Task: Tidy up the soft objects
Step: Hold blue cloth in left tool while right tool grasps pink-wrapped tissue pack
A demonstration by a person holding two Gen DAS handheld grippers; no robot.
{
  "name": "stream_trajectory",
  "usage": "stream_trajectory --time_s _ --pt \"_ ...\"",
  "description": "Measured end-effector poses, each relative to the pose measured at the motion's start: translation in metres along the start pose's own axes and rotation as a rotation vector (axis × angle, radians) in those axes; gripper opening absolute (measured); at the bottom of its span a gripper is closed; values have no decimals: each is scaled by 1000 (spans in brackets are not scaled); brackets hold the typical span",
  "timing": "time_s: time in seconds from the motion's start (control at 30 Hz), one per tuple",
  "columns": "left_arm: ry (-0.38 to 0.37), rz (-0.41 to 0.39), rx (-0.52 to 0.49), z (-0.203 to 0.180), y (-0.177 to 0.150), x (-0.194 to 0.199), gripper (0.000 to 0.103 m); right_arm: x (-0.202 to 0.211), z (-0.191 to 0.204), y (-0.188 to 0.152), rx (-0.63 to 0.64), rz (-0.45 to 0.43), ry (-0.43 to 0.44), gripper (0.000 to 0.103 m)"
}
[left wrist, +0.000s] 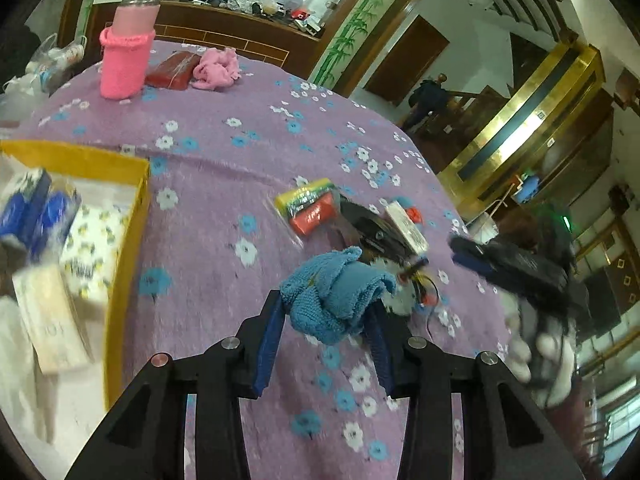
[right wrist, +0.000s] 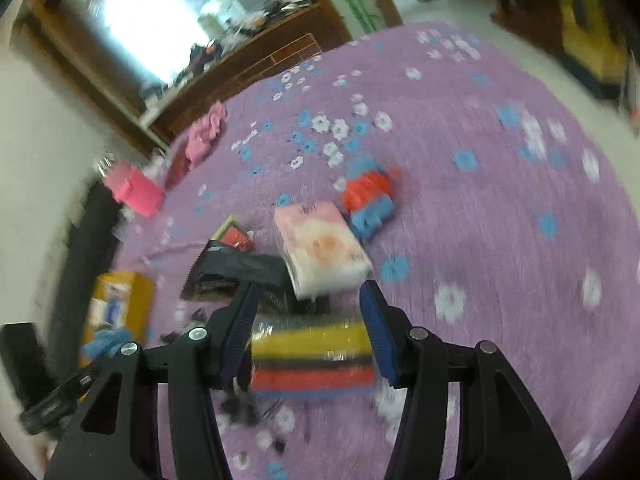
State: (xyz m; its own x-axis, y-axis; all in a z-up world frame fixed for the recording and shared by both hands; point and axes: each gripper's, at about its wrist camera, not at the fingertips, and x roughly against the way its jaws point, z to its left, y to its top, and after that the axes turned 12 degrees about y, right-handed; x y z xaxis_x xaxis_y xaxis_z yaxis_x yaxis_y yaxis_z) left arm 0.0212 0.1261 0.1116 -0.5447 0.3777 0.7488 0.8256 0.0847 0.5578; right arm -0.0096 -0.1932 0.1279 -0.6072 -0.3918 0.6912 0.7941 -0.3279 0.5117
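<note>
Box (left wrist: 132,184) already has a few packs in it. Left gripper (left wrist: 326,312) has its jaws clamped on the blue cloth (left wrist: 336,292), right gripper (right wrist: 308,332) on the sponge pack (right wrist: 312,356). Tissue pack (right wrist: 320,248), knit toy (right wrist: 370,200) and pink cloth (left wrist: 216,68) still wait on the bench (left wrist: 240,168).

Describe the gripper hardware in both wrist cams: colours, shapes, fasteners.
Both look identical. The left gripper and right gripper have matte black angular linkage arms with triangular cut-outs and round silver pivot fasteners; one on the left looks reddish. Each has two straight fingers faced with blue ribbed pads. No gripper cables or markings are visible. A white glove shows behind the right gripper.
</note>
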Motion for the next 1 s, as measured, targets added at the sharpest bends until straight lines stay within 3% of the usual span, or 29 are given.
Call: stream_trajectory --time_s 0.17,0.37,0.43,0.53,0.77,1.0 --pt "-28 18 10 9 -16 5 39 -41 22 20 133 92 -94 51" --pt "-5 -5 6 13 -24 17 39 -86 16 33 161 180 -212 51" --pt "-6 -16 11 15 -26 22 39 -90 12 35 166 177 -265 35" --pt "-8 -33 26 20 -30 31 39 -77 11 39 134 132 -248 21" --pt "-19 -61 52 33 -41 50 39 -39 15 32 103 64 -229 20" --pt "2 -124 72 55 -59 93 39 9 53 12 109 2 -107 20"
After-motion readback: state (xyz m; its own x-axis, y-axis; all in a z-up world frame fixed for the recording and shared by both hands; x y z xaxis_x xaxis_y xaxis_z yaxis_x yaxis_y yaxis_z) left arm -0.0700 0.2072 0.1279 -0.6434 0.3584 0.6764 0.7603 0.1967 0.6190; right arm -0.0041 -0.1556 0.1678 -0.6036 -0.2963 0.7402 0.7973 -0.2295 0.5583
